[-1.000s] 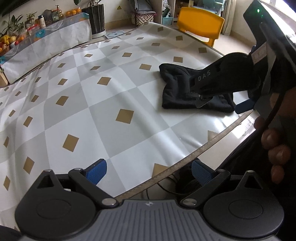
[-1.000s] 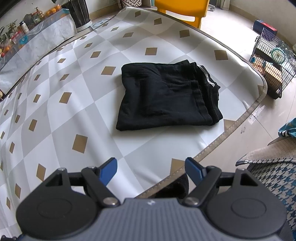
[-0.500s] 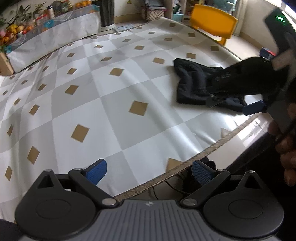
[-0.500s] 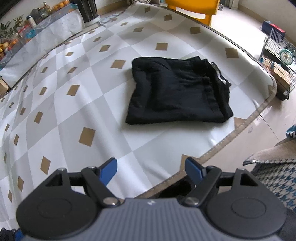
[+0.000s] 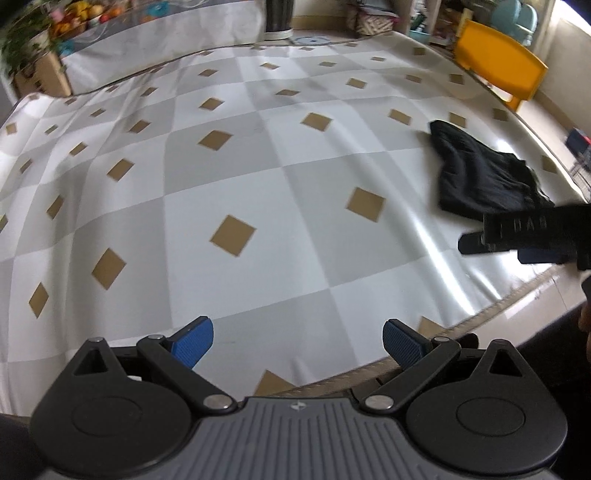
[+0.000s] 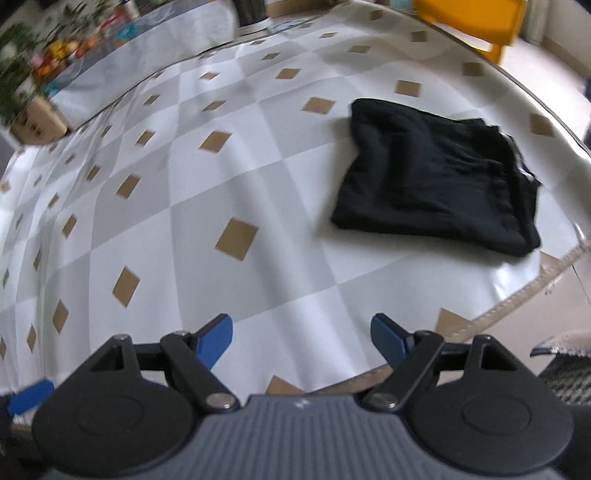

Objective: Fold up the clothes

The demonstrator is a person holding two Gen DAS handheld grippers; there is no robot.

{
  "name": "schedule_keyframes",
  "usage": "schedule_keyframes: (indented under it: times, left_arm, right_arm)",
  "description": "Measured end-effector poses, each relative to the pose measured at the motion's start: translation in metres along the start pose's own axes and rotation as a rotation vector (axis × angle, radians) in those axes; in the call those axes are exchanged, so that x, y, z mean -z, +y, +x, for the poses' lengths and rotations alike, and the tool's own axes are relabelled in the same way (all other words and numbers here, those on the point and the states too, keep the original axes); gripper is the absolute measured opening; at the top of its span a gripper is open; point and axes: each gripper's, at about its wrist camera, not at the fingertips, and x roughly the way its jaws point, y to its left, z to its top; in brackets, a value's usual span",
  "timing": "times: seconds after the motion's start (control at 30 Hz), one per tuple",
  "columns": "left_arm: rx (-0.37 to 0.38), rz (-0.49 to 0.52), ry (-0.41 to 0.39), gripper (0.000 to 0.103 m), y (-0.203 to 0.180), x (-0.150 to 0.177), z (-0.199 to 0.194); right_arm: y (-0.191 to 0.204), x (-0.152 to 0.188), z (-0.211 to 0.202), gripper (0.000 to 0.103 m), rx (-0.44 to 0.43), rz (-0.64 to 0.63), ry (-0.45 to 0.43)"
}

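Left wrist view: left claw (image 5: 297,341) has its blue-padded fingers (image 5: 194,341) wide apart, nothing between them, hanging over the near edge of the surface (image 5: 258,177), which is covered in a glossy grey-and-white checked cloth with tan diamonds. Folded black fabric garment (image 5: 480,177) lies flat at far right, near the right edge, well apart from this claw. Right claw's black arm (image 5: 532,232) pokes in from the right, just near of the garment; can't tell if it touches. Yellow plastic chair (image 5: 498,70) stands beyond the far right corner.

Right wrist view: right claw (image 6: 301,338) also spread, blue pads (image 6: 214,339) apart, empty, above the near edge of the cloth. Black garment (image 6: 436,181) sits ahead and to the right, a neat rectangle with stacked edges on its right side, close to the surface's right rim. Frame is motion-blurred. Yellow chair (image 6: 469,18) at the far top right.
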Motion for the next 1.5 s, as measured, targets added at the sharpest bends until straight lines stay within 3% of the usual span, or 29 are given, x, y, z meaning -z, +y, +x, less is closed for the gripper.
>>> schedule_keyframes:
  times: [0.3,0.57,0.73,1.07,1.3,1.5]
  left_arm:
    - [-0.024,-0.019,0.006,0.099,0.02,-0.013,0.013]
    - [-0.026,-0.041,0.009,0.099,0.037,-0.03,0.023]
    - [-0.011,-0.08,0.008,0.099,0.048,-0.038,0.032]
    - [0.022,-0.112,0.033,0.098,0.061,-0.04,0.055]
    - [0.021,-0.152,0.051,0.098,0.072,-0.04,0.07]
    - [-0.004,-0.127,0.045,0.098,0.069,-0.04,0.072]
  right_arm:
    - [0.036,-0.007,0.03,0.081,0.012,-0.157,0.016]
    - [0.052,-0.033,0.052,0.081,-0.008,-0.186,-0.034]
    - [0.072,-0.043,0.074,0.081,0.043,-0.294,-0.041]
    - [0.089,-0.055,0.112,0.081,0.015,-0.3,-0.043]
    - [0.095,-0.064,0.134,0.081,0.022,-0.299,-0.037]
    - [0.097,-0.069,0.147,0.083,0.031,-0.295,-0.07]
